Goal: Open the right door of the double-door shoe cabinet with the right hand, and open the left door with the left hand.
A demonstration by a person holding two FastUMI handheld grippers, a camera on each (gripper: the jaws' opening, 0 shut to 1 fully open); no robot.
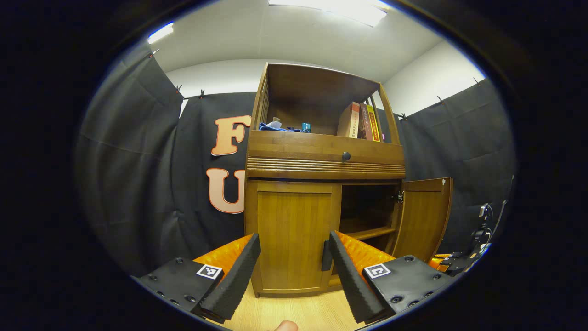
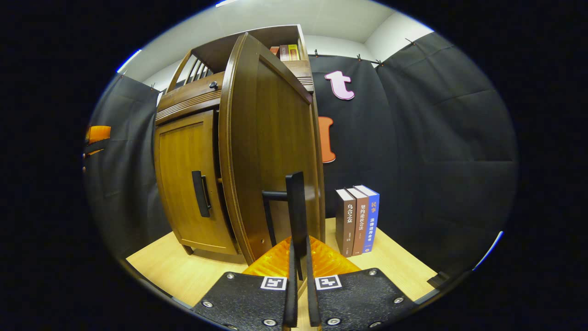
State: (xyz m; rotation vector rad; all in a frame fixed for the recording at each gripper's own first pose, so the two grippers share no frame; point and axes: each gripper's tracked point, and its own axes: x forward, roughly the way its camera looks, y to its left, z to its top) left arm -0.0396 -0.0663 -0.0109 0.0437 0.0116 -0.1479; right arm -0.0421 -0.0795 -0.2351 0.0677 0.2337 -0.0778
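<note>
Left gripper view faces cabinet [image 1: 321,184] front; right gripper view close, sidelong

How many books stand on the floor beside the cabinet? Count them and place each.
3, upright in a row right of the open right door: dark book nearest it, brown book in the middle, blue book outermost.

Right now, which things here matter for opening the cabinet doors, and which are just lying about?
For the job: open right wooden door, its dark bar handle clamped in the right tongs; closed left wooden door, its dark handle; open left tongs.

Lying about: three upright books on the floor; shelf books.
</note>
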